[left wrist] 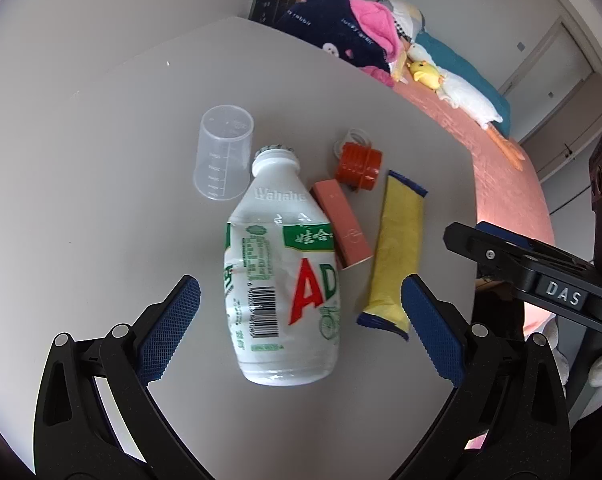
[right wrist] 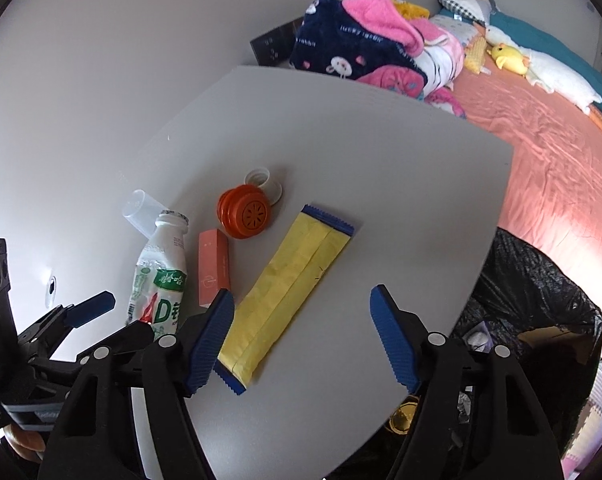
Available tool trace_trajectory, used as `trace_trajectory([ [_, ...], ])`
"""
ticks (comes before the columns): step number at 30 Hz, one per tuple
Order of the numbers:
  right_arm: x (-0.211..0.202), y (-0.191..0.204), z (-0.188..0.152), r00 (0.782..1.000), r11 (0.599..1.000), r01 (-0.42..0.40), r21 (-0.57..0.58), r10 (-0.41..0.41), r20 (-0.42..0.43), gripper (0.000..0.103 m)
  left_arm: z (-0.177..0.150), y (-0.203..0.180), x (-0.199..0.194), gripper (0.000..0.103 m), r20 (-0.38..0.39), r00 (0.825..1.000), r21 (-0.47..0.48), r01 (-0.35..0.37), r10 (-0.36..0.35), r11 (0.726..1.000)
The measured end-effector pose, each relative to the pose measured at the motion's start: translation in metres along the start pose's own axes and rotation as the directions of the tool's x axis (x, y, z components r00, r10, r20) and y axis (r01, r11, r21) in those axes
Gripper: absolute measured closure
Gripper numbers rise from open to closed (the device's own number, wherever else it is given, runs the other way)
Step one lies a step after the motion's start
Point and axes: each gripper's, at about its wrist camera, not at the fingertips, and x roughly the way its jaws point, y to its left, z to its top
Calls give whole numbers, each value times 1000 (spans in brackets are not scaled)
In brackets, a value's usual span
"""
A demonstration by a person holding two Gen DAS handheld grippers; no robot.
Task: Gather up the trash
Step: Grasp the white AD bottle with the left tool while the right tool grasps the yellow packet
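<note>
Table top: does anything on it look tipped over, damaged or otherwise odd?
The Wahaha AD bottle lies on its side between the left gripper's open fingers, its label wrinkled. The clear measuring cup stands upside down. Nothing has spilled.

A white milk-drink bottle point(left wrist: 285, 280) with green label and red letters, a yellow blue-edged wrapper point(right wrist: 289, 292), a salmon-pink box point(left wrist: 341, 226) and an orange ribbed cap point(right wrist: 245, 211) on a grey table point(right wrist: 341, 140).

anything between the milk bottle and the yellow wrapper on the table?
Yes: a slim pink box lies between the milk bottle and the yellow wrapper, tucked against the bottle's side. Both wrist views show it.
</note>
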Motion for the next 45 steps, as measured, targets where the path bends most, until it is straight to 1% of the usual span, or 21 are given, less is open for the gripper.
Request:
trace_trajectory([
  [3, 17, 2, 5, 999, 1000, 20, 25, -19, -37, 34, 2, 4, 5, 6, -10, 1000, -4, -3, 3, 1000],
  [6, 30, 4, 9, 996, 998, 57, 40, -54, -73, 34, 4, 4, 11, 6, -24, 1000, 8, -14, 15, 1000],
  [10, 42, 11, 12, 990, 995, 95, 42, -90, -105, 34, 7, 0, 20, 6, -43, 999, 37, -25, 26, 999],
  [12, 48, 17, 13, 986, 992, 121, 22, -118, -114, 35, 8, -2, 24, 6, -50, 998, 46, -30, 33, 998],
  [14, 52, 20, 14, 982, 991, 135, 4, -134, -130, 38, 9, -3, 27, 6, -57, 998, 54, -38, 41, 998],
  [17, 53, 26, 13, 979, 986, 162, -31, -165, -122, 44, 11, -4, 32, 6, -65, 996, 60, -52, 56, 997],
  [18, 53, 26, 13, 978, 985, 169, -37, -172, -118, 50, 11, -4, 34, 6, -68, 996, 61, -58, 63, 996],
  [19, 52, 26, 13, 978, 984, 172, -40, -175, -113, 58, 11, -4, 35, 6, -70, 995, 61, -65, 69, 996],
  [22, 49, 22, 13, 984, 989, 145, -25, -147, -105, 74, 12, -3, 39, 6, -78, 992, 58, -93, 97, 994],
  [25, 44, 13, 14, 989, 993, 114, 4, -114, -93, 80, 14, -3, 43, 6, -79, 990, 60, -114, 118, 992],
  [28, 40, 5, 13, 994, 997, 75, 24, -73, -75, 80, 16, -1, 44, 6, -74, 989, 53, -121, 125, 991],
  [29, 37, 4, 12, 996, 998, 53, 30, -50, -69, 80, 16, -1, 44, 8, -70, 990, 52, -121, 124, 991],
  [31, 33, 0, 13, 998, 999, 16, 31, -14, -58, 80, 16, 0, 42, 17, -59, 989, 59, -134, 137, 989],
  [33, 28, 0, 11, 999, 1000, -3, 25, 4, -43, 80, 16, -1, 41, 36, -44, 985, 83, -163, 167, 983],
  [34, 25, 0, 11, 999, 1000, -11, 24, 12, -37, 80, 16, 0, 39, 38, -39, 985, 83, -163, 167, 983],
  [39, 14, -3, 10, 999, 999, -38, 18, 38, -14, 80, 9, 10, 32, 38, -30, 995, 25, -92, 93, 995],
  [41, 11, -6, 11, 999, 999, -50, 18, 51, -8, 80, 6, 13, 27, 38, -26, 998, 0, -52, 52, 999],
  [45, 2, -8, 10, 998, 998, -66, 16, 66, 11, 80, 4, 8, 15, 38, -4, 1000, -7, -23, 23, 1000],
])
